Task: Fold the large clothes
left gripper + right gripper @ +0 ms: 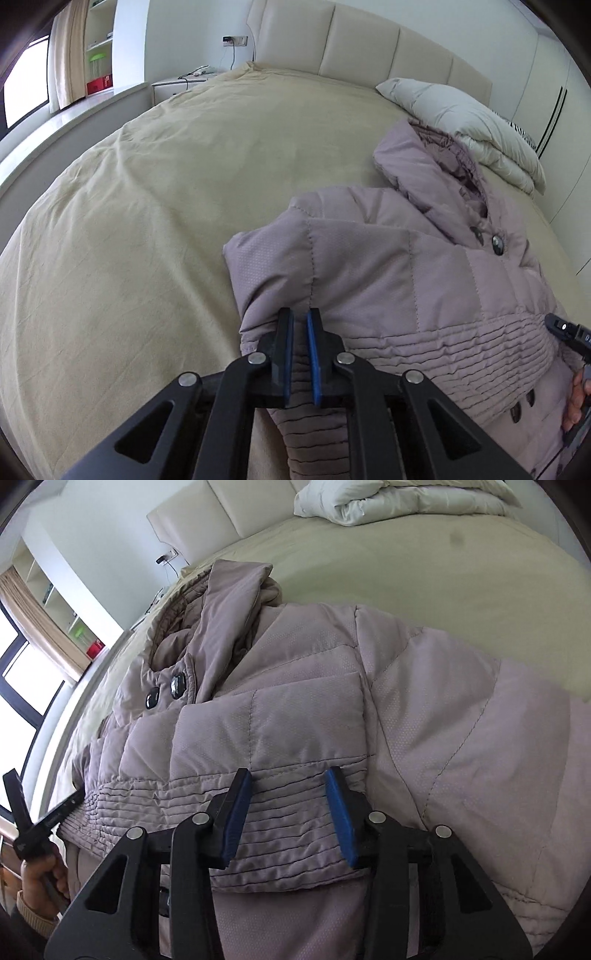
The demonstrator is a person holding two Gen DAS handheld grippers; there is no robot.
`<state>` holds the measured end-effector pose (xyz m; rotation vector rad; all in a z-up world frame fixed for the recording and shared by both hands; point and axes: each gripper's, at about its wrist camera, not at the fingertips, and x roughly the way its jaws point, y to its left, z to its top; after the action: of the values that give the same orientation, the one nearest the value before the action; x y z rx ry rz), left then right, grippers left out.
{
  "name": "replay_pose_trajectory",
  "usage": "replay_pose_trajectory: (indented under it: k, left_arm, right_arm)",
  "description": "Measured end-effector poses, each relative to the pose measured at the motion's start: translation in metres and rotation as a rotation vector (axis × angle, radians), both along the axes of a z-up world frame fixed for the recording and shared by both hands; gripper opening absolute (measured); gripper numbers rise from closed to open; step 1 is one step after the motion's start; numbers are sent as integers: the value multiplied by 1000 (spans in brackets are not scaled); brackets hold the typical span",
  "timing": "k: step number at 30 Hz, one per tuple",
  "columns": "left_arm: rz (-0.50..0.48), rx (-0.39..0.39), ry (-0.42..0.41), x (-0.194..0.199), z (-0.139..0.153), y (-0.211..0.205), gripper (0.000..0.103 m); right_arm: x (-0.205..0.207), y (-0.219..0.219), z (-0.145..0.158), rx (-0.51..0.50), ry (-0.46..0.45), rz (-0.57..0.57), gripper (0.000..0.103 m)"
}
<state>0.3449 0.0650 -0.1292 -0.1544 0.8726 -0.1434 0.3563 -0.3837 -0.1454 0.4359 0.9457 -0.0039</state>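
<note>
Left wrist view shows a wide bed under a beige cotton sheet, with a pale mauve quilted hooded puffer coat lying on its near right part, hood toward the padded cream headboard and a folded white duvet just beyond the hood. The coat looks bulky but light, soft and springy: judging by the puffed panels, any fold will tend to spring back open, and the smooth shell may slide on itself. The firmest places to take hold appear to be the ribbed, stitched waist band and the seamed sleeve edges, where fabric is thinner and bunches less. A big stretch of bare sheet lies to the coat's left, giving room to swing a sleeve or half across; the duvet crowds the hood end, and the mattress edge is close on the near side.

The left gripper is clenched on a fold of the sleeve or side panel, blue pads nearly together with fabric between. The right gripper hovers released, jaws spread wide over the waist band, grasping nothing. Two dark shiny buttons sit at the collar.
</note>
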Motion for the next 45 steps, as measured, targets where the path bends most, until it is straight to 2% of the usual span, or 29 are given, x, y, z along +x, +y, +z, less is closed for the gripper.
replay_pose_trajectory:
  k: [2,5,6,8,9,10,11,13,16,19,21,22,25,27,29,30,31,32,33,34,35,38,42,45]
  left_arm:
    - [16,9,-62,-4,16,2,11]
    - [-10,75,-67,16,21,-12,11]
    - [-15,102,-47,27,16,-16,11]
    - [-25,134,34,49,-5,-21,12]
    - [-32,140,54,54,-14,-22,12]
    - [-34,148,52,55,-16,-23,12]
    - [-36,160,46,53,-14,-24,12]
    - [-34,172,22,43,-5,-23,12]
    - [-20,148,-51,7,14,-18,12]
    - [-72,228,-113,-35,15,-32,12]
    - [-115,308,-72,-42,-7,-44,11]
    - [-124,319,-52,-39,-17,-45,11]
    - [-104,282,-19,-28,-12,-40,10]
    - [-93,272,-25,-32,-2,-38,10]
    - [-91,252,-46,-48,11,-37,11]
    - [-91,226,-57,-58,18,-36,15]
    - [-90,197,-69,-70,25,-35,28]
    - [-88,164,-85,-83,33,-35,48]
    - [-88,132,-103,-97,40,-36,57]
    - [-95,104,-124,-113,46,-37,71]
    - [-106,77,-143,-128,51,-39,78]
    - [-141,-8,-152,-167,57,-50,82]
    - [-186,-105,-90,-204,49,-69,82]
    - [-221,-124,-40,-223,39,-84,82]
  right_arm:
    - [-4,5,19,-26,-7,-10,40]
    - [-12,19,40,-71,-88,10,40]
    - [-12,23,46,-83,-88,14,40]
    - [-3,21,38,-70,-44,11,41]
    - [3,18,27,-59,-12,2,41]
    - [0,8,26,-61,-17,3,41]
    - [3,9,23,-78,-46,13,41]
    - [6,14,24,-98,-38,18,42]
    - [-6,17,38,-97,-26,-10,42]
    - [-38,17,54,-90,-96,-23,42]
    - [-48,22,45,-115,-56,-29,42]
    - [-49,24,35,-126,-16,-15,43]
    - [-49,31,26,-157,-16,30,50]
    - [-51,27,38,-109,24,0,50]
    - [-72,10,58,-18,-29,-59,50]
    - [-87,2,69,7,-71,-93,52]
    - [-105,-7,79,24,-109,-130,57]
    - [-125,-18,85,48,-137,-170,67]
    - [-148,-31,87,79,-156,-218,70]
    - [-172,-47,87,112,-165,-273,70]
    - [-196,-64,83,150,-162,-330,70]
    - [-281,-123,58,315,-144,-558,70]
    - [-393,-180,16,508,-176,-913,70]
    - [-441,-200,-1,617,-244,-1048,67]
